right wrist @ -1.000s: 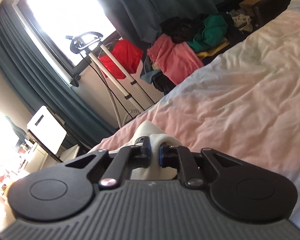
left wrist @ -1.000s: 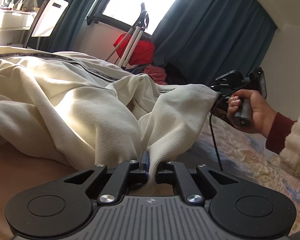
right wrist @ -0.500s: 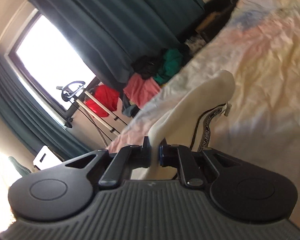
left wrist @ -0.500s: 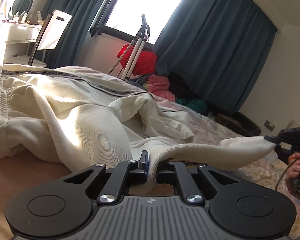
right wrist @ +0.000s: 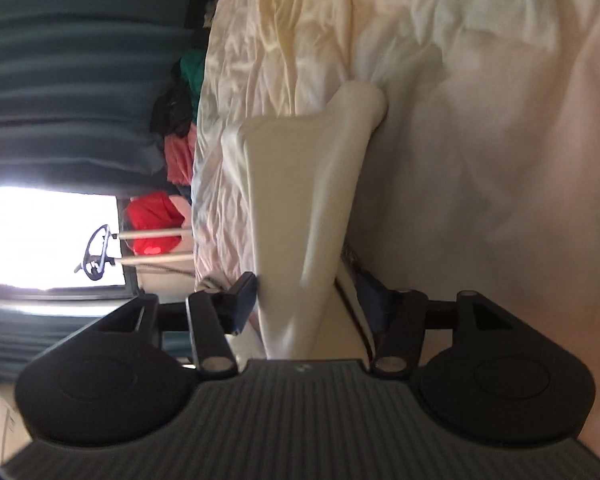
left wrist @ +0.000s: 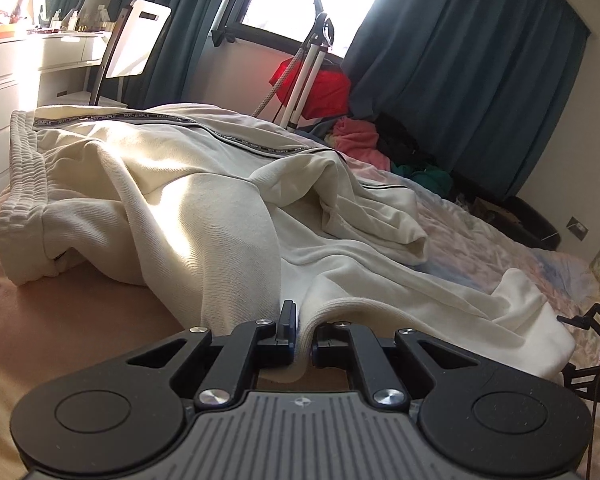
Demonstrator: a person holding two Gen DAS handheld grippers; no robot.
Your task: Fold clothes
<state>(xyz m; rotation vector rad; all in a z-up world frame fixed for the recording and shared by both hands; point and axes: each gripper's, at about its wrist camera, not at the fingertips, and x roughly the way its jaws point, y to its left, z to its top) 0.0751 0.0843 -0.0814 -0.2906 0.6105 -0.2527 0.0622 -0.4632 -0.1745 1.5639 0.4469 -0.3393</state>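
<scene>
Cream sweatpants (left wrist: 188, 208) with a black lettered side stripe lie crumpled across the bed. My left gripper (left wrist: 302, 334) is shut on a fold of the cream fabric near the bed's front edge. One pant leg end (left wrist: 532, 320) lies flat on the bed at the right. In the right wrist view, rolled sideways, my right gripper (right wrist: 308, 304) has its jaws opening; the cream leg end (right wrist: 300, 200) still lies between them, and the pads do not press on it. The right gripper's tip (left wrist: 592, 320) shows at the left view's right edge.
The bed (left wrist: 480, 248) has a pastel wrinkled cover. Beyond it stand a window, teal curtains (left wrist: 460, 72), a white stand with a red garment (left wrist: 320, 88), a clothes pile (left wrist: 364, 140) and a white dresser (left wrist: 40, 60) at the left.
The right gripper swung the leg end down to the right onto the bed, rolled sideways, and opened its jaws. The left gripper stayed shut on the fabric.
</scene>
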